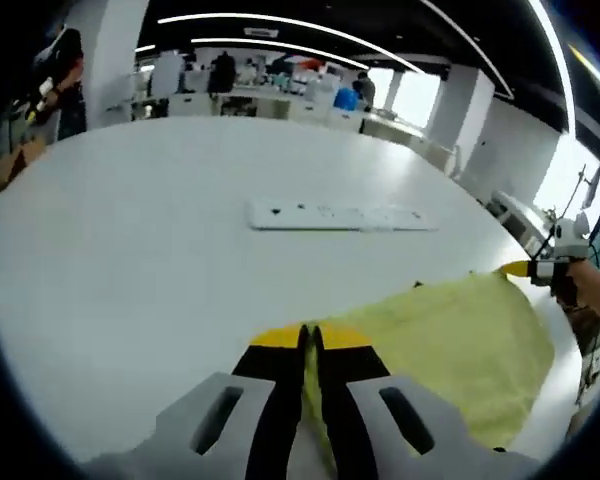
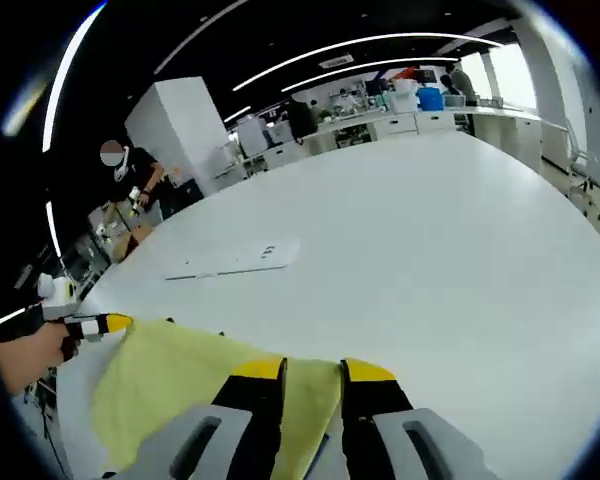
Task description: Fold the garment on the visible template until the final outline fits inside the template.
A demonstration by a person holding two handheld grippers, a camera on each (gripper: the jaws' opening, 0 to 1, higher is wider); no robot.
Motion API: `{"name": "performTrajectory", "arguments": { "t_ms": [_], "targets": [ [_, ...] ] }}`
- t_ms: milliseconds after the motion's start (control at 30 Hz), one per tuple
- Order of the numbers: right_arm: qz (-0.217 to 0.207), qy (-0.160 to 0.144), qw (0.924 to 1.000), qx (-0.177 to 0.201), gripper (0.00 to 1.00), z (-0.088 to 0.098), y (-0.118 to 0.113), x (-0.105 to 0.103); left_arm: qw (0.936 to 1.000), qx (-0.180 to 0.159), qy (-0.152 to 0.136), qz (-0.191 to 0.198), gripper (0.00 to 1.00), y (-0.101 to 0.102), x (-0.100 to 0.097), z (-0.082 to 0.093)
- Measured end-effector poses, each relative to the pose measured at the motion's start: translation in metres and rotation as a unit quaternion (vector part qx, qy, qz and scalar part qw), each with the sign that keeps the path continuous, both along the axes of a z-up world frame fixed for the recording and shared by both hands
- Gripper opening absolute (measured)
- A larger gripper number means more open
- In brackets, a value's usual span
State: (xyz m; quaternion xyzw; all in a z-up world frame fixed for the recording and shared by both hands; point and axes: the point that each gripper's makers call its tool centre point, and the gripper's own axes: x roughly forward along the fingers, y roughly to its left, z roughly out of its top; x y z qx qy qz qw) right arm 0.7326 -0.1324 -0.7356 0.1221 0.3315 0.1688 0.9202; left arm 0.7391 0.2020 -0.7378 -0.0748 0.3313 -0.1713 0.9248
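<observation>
Left gripper (image 1: 311, 338) clamped on yellow garment (image 1: 460, 340) edge; right gripper (image 2: 313, 372) pinching the opposite corner. Garment lies on white table (image 1: 160, 240), this side of the power strip (image 1: 335, 215). Lift both corners evenly, keep cloth taut, fold flat.

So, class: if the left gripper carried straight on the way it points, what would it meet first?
Probably bare white table, then the flat white strip; depth is unclear. The left gripper holds the yellow garment.

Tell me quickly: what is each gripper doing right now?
Left gripper: closed on the yellow garment.
Right gripper: fingers clamped on the garment's edge, though a gap shows between them.
</observation>
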Motion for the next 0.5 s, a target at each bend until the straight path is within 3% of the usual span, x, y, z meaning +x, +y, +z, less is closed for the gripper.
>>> {"name": "performTrajectory", "arguments": {
  "t_ms": [67,167,300,500],
  "targets": [
    [0.001,-0.017,0.9999,0.0,0.23,0.009,-0.001,0.0,0.9999,0.006,-0.007,-0.006,0.22,0.0,-0.001,0.002],
    [-0.004,-0.044,0.9989,0.012,0.23,0.023,-0.005,0.002,0.9997,0.001,-0.024,-0.009,0.33,0.003,-0.001,0.01],
    [0.016,-0.075,0.9971,0.001,0.23,0.037,-0.005,-0.003,0.998,-0.033,-0.051,-0.017,0.32,0.0,-0.004,0.03],
    [0.063,-0.11,0.9919,-0.008,0.22,0.047,0.003,-0.024,0.9945,-0.034,-0.077,-0.062,0.28,-0.005,-0.024,0.046]
  ]
}}
